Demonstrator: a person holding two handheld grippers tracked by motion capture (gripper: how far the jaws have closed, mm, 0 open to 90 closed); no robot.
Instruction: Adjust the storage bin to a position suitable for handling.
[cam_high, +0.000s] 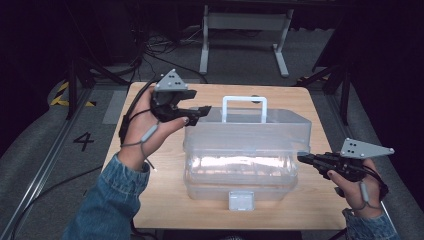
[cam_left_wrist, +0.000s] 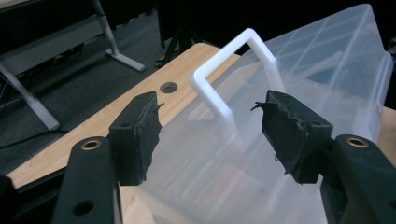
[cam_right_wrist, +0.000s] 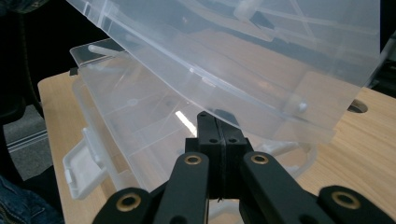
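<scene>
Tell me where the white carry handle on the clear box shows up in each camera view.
High view: white handle stands at upper centre, on the raised lid.
Left gripper view: it arches at top centre, beyond the open tool.
Right gripper view: I can't make it out.
Shared landmark: the clear lid.

Clear box (cam_high: 247, 150) contents blurred — unreadable, person's sleeves (cam_high: 107, 205) cut off at bottom edge

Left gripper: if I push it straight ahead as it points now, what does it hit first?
Probably the clear lid of the storage box, just below its white handle; the left gripper has open jaws straddling that spot, though depth is unclear.
</scene>
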